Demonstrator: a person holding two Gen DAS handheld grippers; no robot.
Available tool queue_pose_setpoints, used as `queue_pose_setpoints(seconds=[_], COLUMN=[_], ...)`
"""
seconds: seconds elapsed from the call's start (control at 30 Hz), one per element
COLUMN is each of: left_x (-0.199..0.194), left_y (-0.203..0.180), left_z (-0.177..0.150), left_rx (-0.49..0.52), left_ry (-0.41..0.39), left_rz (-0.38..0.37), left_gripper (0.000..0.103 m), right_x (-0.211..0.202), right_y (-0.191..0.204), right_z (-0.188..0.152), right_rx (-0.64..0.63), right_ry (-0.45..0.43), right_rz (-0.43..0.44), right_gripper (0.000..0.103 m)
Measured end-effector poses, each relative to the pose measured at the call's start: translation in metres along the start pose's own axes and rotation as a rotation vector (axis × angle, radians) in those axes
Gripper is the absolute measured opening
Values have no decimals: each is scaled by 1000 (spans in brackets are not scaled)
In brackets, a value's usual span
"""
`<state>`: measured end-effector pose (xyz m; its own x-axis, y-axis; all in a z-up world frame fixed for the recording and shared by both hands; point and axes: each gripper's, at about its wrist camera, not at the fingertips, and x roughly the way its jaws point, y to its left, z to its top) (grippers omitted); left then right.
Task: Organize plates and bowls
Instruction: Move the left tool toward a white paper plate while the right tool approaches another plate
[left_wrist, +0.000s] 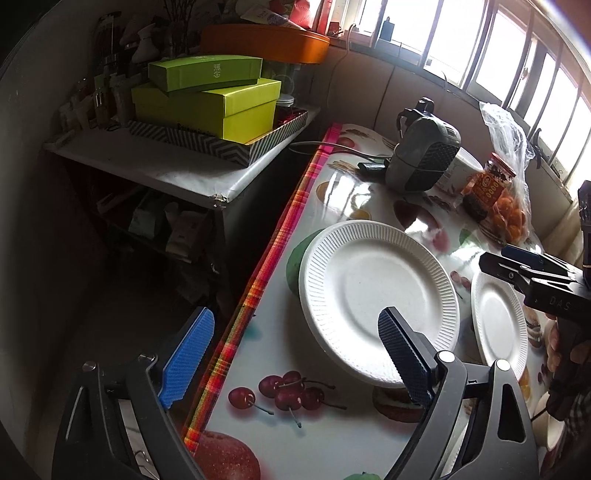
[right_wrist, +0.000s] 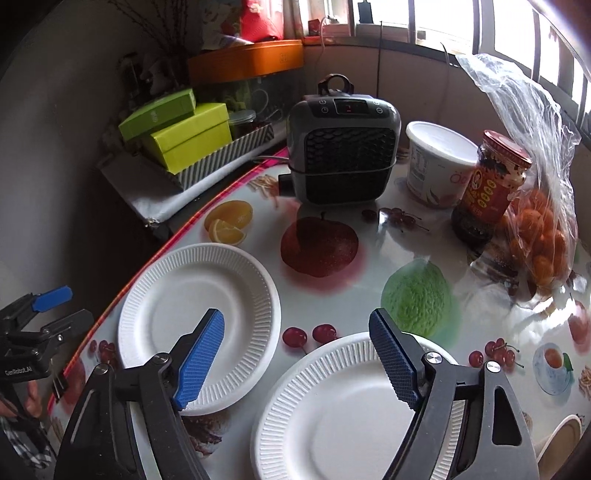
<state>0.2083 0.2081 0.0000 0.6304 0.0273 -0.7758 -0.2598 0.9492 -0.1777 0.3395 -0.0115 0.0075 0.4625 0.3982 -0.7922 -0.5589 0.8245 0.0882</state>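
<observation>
Looking at this setup, both grippers are hanging over the fruit-print table with nothing in them yet. Two white paper plates lie flat and apart: the left plate sits close to the table's plaid left edge, and the near plate is closer to the cameras and to the right of it. The left gripper has its jaws spread wide and released, one finger out past the table edge and the other over the left plate's near rim, so my guess is it's straddling that rim to pinch it from the side. The right gripper is also unclenched, one blue finger over the left plate and the other over the near plate's far rim, not pressing on either as far as I can see. Makes sense since thin plates give you only the lip to grab. Clutter like the small heater, white tub, sauce jar and bag of oranges stays at the far side, well clear. A cup or bowl peeks in at the near right corner, too cut off to tell.
</observation>
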Motion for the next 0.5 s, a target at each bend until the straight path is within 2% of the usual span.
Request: queue_pose_setpoints(seconds=[0.07, 0.1, 0.17, 0.33, 0.4, 0.5], left_x=[7, 10, 18, 28, 32, 36], left_y=[1, 1, 3, 3, 2, 3], left_z=[1, 1, 1, -1, -2, -2], left_rx=[-18, -27, -51, -68, -70, -81], left_ry=[17, 27, 56, 81, 95, 107], left_rz=[-33, -54, -94, -93, -93, -93], left_gripper=[88, 80, 73, 68, 62, 57], right_x=[13, 20, 31, 50, 55, 61], right_y=[1, 0, -2, -5, -5, -6], right_z=[4, 5, 7, 7, 6, 4], right_rx=[-7, -3, 13, 40, 45, 52], right_ry=[30, 44, 70, 120, 140, 161], right_rz=[13, 19, 39, 82, 95, 117], right_gripper=[69, 67, 64, 60, 52, 45])
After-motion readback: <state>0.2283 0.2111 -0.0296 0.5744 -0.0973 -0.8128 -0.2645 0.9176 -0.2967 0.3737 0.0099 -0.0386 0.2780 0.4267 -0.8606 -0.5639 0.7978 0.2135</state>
